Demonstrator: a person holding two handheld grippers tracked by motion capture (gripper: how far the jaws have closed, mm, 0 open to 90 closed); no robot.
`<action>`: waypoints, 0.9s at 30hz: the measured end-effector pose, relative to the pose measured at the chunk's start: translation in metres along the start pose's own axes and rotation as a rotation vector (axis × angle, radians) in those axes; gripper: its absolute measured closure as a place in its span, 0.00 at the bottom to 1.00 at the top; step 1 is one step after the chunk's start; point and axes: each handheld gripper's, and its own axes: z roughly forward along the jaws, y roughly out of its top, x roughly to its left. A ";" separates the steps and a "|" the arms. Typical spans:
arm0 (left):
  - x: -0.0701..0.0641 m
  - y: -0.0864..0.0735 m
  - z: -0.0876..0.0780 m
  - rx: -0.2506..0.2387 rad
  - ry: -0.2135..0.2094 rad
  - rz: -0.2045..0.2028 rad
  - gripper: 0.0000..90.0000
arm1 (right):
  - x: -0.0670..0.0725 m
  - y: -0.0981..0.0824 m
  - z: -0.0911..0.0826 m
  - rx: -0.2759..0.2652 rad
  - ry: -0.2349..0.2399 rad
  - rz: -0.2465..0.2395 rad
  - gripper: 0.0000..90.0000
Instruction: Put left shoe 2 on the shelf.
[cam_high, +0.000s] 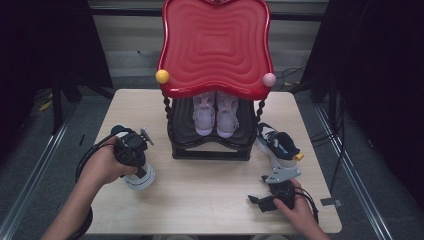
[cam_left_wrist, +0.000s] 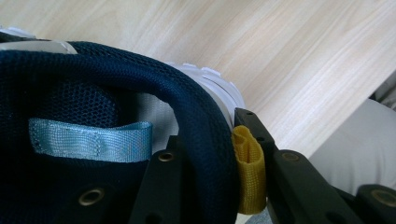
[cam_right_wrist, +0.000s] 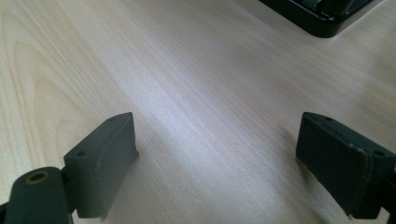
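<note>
Holding, in the high view, a navy-and-white mesh sneaker (cam_high: 136, 172) left of the red-topped black shoe rack (cam_high: 210, 145); pinching, in the left gripper view, its padded heel collar (cam_left_wrist: 205, 126); idling, in the right gripper view, wide open above bare table (cam_right_wrist: 196, 93).

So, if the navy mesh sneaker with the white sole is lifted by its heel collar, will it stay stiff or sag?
The navy mesh sneaker probably hangs toe-down, since the left claw pinches only its padded collar. That collar looks soft, so it may squash and twist. The woven yellow heel loop under one pad might slip.
</note>
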 end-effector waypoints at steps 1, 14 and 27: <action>0.000 0.001 -0.003 0.001 0.004 0.003 0.81 | 0.000 0.000 0.000 0.000 0.001 0.000 0.13; -0.002 0.011 -0.042 0.005 0.032 0.027 0.81 | 0.000 0.000 0.000 0.000 -0.001 -0.002 0.13; -0.010 0.022 -0.081 -0.014 0.081 0.059 0.81 | 0.000 0.000 0.000 0.002 -0.001 -0.002 0.13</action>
